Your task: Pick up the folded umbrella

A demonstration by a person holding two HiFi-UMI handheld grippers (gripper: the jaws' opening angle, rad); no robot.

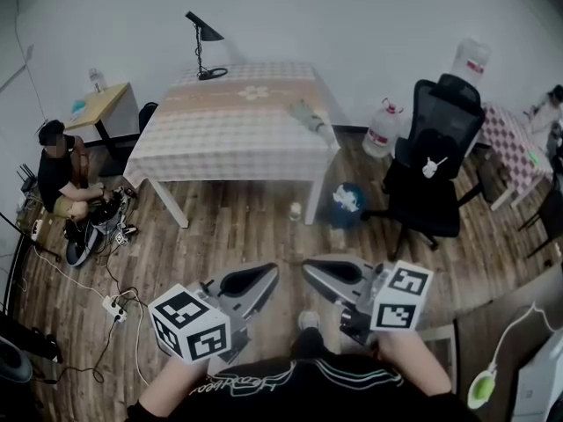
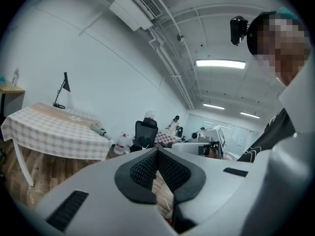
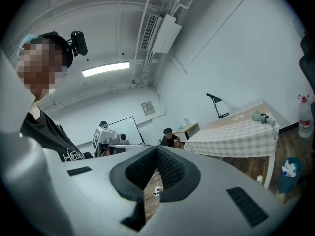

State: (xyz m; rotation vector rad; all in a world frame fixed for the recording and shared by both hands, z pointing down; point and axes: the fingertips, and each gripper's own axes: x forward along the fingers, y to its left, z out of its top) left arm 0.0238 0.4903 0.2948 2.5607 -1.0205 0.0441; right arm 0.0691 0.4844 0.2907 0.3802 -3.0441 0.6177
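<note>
The folded umbrella [image 1: 312,118], grey-green with a pale handle, lies on the right edge of the checked tablecloth table [image 1: 229,139], far across the room. It also shows in the left gripper view as the umbrella [image 2: 98,130] and in the right gripper view as the umbrella [image 3: 263,117]. My left gripper [image 1: 264,278] and right gripper [image 1: 317,271] are held close to my body, tips turned toward each other above the wooden floor, well short of the table. Both the left gripper [image 2: 157,151] and the right gripper [image 3: 157,149] are shut with nothing between the pads.
A black desk lamp [image 1: 202,47] stands at the table's far end. A black office chair [image 1: 431,178], water jugs [image 1: 383,128] and a blue bin [image 1: 346,199] stand right of the table. A seated person [image 1: 62,178] and a power strip with cables [image 1: 114,306] are at the left.
</note>
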